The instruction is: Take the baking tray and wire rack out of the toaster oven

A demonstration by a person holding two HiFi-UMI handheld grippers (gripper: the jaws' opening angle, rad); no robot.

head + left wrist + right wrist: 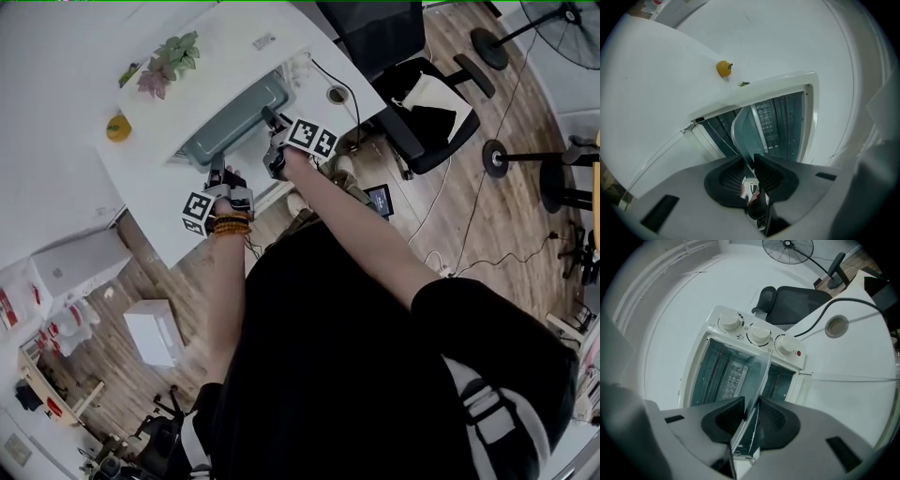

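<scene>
A grey baking tray hangs level in front of the white toaster oven, held by its near rim at both ends. My left gripper is shut on the tray's left part, and its rim runs edge-on between the pads. My right gripper is shut on the right part, with the tray clamped between its pads. The oven mouth stands open behind the tray. Thin wires show at the oven's left side; I cannot tell whether they belong to the rack.
The oven has three knobs and stands on a white table. An orange ornament and a small plant sit at the table's far side. A black cable and an office chair are to the right.
</scene>
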